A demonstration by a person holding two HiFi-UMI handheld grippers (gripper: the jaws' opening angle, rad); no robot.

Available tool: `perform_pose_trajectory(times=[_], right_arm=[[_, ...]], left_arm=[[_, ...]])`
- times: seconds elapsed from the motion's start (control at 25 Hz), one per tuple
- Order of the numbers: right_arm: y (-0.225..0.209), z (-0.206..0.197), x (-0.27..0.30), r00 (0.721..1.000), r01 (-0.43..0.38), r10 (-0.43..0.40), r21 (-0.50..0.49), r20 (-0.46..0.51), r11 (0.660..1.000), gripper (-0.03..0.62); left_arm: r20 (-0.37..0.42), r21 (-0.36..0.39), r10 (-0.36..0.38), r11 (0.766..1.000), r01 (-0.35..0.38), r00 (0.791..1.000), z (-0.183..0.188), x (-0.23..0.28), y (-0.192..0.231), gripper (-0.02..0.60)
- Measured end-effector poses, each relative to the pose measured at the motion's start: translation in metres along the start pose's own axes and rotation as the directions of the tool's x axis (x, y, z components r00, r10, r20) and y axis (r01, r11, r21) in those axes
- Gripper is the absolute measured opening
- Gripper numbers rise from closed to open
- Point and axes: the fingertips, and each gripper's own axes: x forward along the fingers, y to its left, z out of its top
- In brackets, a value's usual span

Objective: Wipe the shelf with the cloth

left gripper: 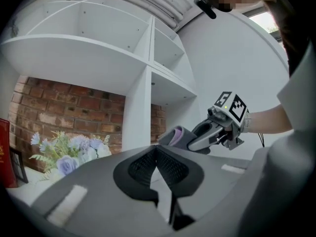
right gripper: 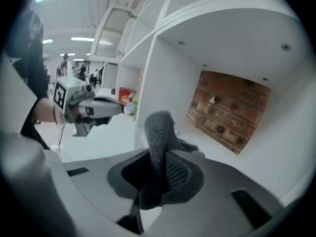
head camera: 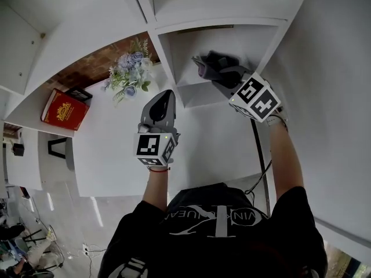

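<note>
A: Where's the cloth (right gripper: 159, 132) held?
B: Clamped in the right gripper (right gripper: 160, 169), inside the shelf (head camera: 200, 91) bay just right of the divider (head camera: 166, 59). Whether the shelf is touched can't be told. The left gripper (left gripper: 156, 154) is closed, empty, in front of the divider.
A: How's the wipe best done?
B: Cloth to be pressed flat, dragged back-to-front, corners incl.; grip not to be loosened.
A: Count?
B: 1 cloth, 2 grippers, 1 flower bunch (head camera: 128, 74) & 1 red book (head camera: 64, 110), both left of the divider.
</note>
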Motion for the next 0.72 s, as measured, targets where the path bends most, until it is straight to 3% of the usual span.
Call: perform_pose_trajectory(times=[0.08, 0.16, 0.4, 0.72], right_arm=[[-0.008, 0.019, 0.002, 0.998, 0.014, -0.019, 0.089, 0.066, 0.996, 0.060], [-0.008, 0.035, 0.011, 0.996, 0.003, -0.013, 0.105, 0.093, 0.994, 0.060], [0.016, 0.064, 0.048, 0.993, -0.092, 0.095, -0.045, 0.073, 0.995, 0.060], [-0.001, 0.109, 0.047, 0.992, 0.021, 0.016, -0.286, 0.128, 0.958, 0.058]], left_arm=[[-0.001, 0.000, 0.022, 1.000, -0.022, 1.000, 0.001, -0.006, 0.008, 0.011], [-0.003, 0.001, 0.041, 0.999, -0.041, 0.999, 0.002, -0.011, 0.014, 0.011], [0.003, 0.003, 0.092, 0.996, -0.092, 0.996, 0.006, -0.028, 0.028, 0.011], [0.007, 0.005, 0.142, 0.990, -0.142, 0.990, 0.009, -0.042, 0.044, 0.011]])
